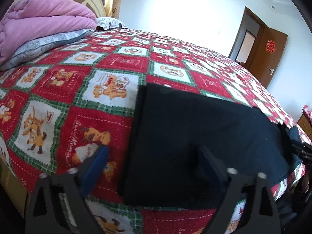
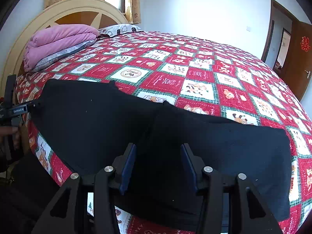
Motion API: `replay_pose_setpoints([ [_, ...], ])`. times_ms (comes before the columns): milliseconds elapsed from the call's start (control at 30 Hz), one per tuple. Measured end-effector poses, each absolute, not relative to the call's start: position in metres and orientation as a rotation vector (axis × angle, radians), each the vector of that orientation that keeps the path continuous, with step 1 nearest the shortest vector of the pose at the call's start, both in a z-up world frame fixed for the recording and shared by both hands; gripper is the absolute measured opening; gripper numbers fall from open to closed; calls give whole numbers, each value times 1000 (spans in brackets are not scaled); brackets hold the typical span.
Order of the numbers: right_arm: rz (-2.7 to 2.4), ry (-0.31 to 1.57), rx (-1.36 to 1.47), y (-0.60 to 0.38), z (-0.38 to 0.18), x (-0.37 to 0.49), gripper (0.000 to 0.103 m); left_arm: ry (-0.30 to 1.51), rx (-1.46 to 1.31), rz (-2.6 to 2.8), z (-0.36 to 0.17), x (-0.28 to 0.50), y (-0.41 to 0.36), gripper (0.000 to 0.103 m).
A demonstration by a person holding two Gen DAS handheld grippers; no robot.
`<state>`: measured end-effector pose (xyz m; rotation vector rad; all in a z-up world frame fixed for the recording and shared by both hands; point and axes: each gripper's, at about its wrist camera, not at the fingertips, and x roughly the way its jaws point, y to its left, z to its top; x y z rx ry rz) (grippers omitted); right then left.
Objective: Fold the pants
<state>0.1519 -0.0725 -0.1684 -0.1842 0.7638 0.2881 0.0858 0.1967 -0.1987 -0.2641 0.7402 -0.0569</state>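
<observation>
Black pants lie flat along the near edge of a bed with a red, white and green cartoon quilt. In the left wrist view the pants show as a folded dark slab. My left gripper is open, low over the pants' left end, one blue pad over the quilt and the other over the cloth. My right gripper is open, straddling the middle of the pants. It holds nothing. The left gripper also shows at the far left of the right wrist view.
A folded pink duvet on a grey one and a pillow lie by the cream headboard. A brown door stands open at the right. The bed edge drops off just below the pants.
</observation>
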Motion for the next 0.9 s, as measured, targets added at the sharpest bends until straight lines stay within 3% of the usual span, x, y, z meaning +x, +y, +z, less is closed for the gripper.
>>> replay_pose_setpoints([
  [100,287,764,-198,-70,-172,151,49,754,-278,-42,-194,86,195,67],
  [333,283,769,-207,-67,-176,150,49,768,-294,10,-194,81,188,59],
  [433,281,763,-209,-67,-175,149,49,764,-362,-23,-192,80,199,38],
  [467,283,759,-208,-67,-174,149,49,770,-396,-78,-191,82,201,25],
  [900,266,743,-188,-75,-156,148,49,696,-479,-165,-159,78,198,22],
])
